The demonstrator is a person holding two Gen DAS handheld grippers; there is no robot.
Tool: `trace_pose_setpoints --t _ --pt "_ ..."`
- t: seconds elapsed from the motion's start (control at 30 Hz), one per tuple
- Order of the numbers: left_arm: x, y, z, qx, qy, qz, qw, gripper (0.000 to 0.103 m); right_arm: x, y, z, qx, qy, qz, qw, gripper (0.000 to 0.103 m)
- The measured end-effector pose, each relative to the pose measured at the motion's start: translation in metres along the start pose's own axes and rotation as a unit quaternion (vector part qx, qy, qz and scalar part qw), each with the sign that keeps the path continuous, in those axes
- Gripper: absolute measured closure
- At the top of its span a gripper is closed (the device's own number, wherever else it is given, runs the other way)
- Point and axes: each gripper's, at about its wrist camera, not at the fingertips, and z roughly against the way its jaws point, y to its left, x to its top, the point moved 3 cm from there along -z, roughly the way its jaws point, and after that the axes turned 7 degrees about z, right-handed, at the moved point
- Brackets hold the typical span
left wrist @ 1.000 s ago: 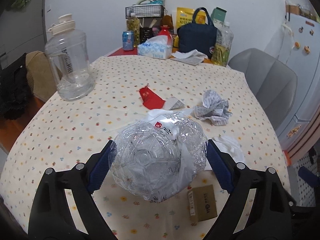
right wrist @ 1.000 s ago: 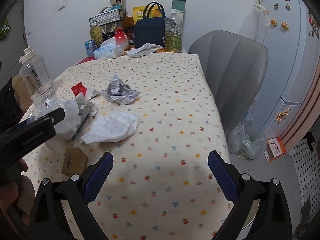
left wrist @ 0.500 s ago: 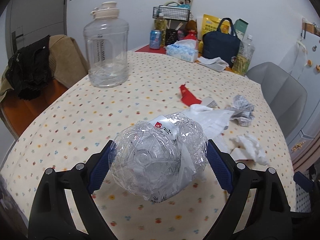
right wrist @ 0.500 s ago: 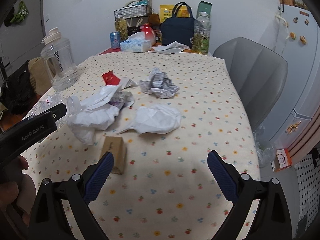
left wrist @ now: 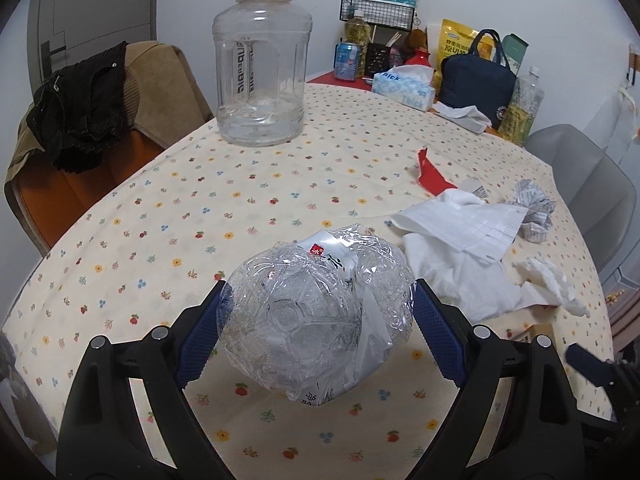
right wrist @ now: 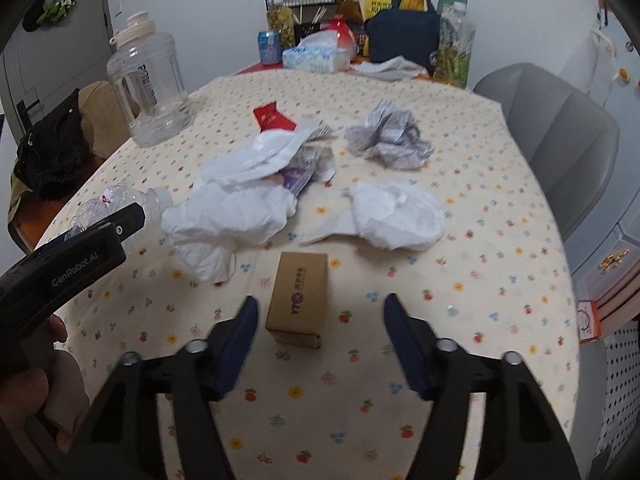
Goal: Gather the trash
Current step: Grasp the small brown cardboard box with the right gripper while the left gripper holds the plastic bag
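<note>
Left gripper [left wrist: 318, 322]: jaws clamped on a crushed clear plastic bottle [left wrist: 316, 312], crinkled, white label wrapped round it, lower centre of left view, held above the desk [left wrist: 160, 216]. Same bottle seen at left edge of right view, cap end poking past the gripper body.

Right gripper [right wrist: 318, 334]: jaws closing, about half spread, nothing pressed between the pads. Small brown cardboard box [right wrist: 299, 304], rectangular, printed logo, lying flat on the desk just ahead of the gap, nearer the left jaw.

Rest of trash, centre of right view: two crumpled white tissue wads [right wrist: 394, 216], soft, creased; one balled printed paper [right wrist: 390, 136], grey-white; one flat red wrapper [right wrist: 272, 117]; one torn white plastic wrapper [right wrist: 264, 156] with purple packet under it.

Desk rounded at the edge, cream cloth with small flower print. Big clear water jug [left wrist: 262, 68], ribbed, beige cap, upper left. Far end cluttered: tissue box [left wrist: 404, 90], navy bag [left wrist: 478, 76]. Grey chair [right wrist: 552, 132] at right, white wall behind.
</note>
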Motion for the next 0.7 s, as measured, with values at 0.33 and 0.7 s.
trace_pose_setpoints --t 0.33,0.7 --pt "0.001 -0.014 0.011 -0.013 -0.012 -0.003 0.9998 0.014 -0.003 -0.005 0.015 0.013 -0.010 -0.008 1.000 0.076" --pt "-0.004 -0.053 0.039 -0.038 -0.031 -0.030 0.9983 0.014 -0.011 -0.033 0.051 -0.009 -0.037 -0.024 0.999 0.076"
